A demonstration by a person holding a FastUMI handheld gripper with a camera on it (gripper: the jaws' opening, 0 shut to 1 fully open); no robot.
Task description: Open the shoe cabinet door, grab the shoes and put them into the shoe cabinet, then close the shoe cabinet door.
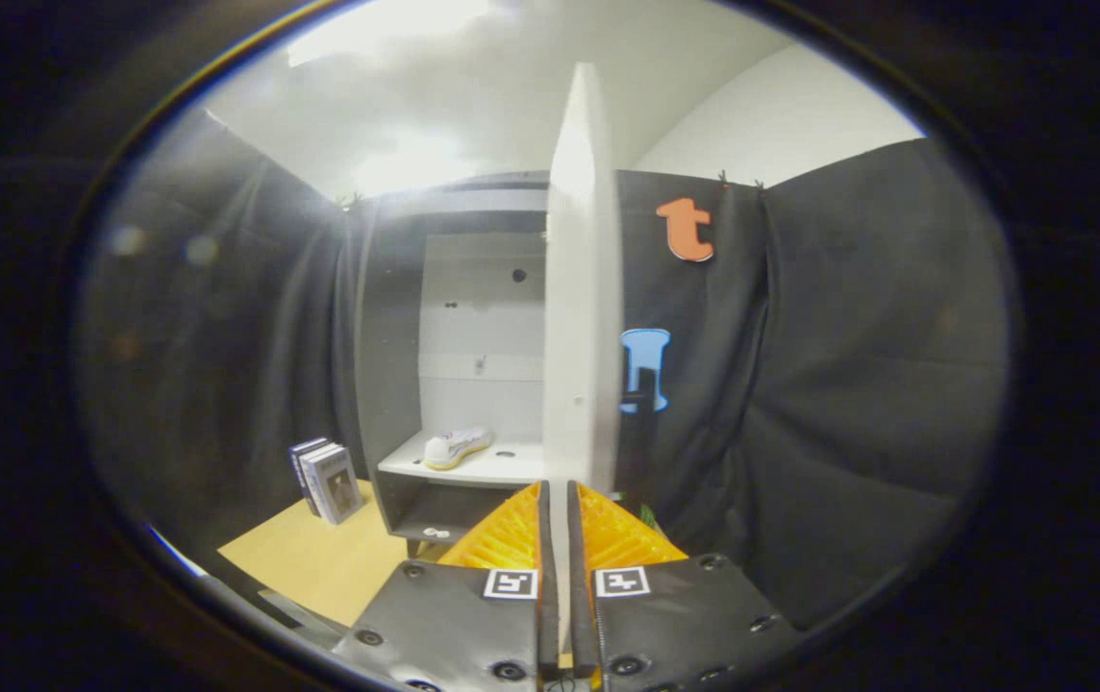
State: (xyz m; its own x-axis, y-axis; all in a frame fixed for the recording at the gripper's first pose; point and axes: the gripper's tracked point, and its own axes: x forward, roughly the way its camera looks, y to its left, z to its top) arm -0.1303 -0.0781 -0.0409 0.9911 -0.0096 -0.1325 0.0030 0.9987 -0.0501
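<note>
tongs (556, 505) clamped on cabinet door (584, 288)

Your gripper (557, 505) is pointing forward, level, fingers (512, 538) nearly closed and pinching the door (584, 288) edge between them.

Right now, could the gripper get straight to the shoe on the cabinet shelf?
Probably not. The gripper is shut on the door edge, and the shoe lies beyond it on the shelf. It would have to release first.
</note>
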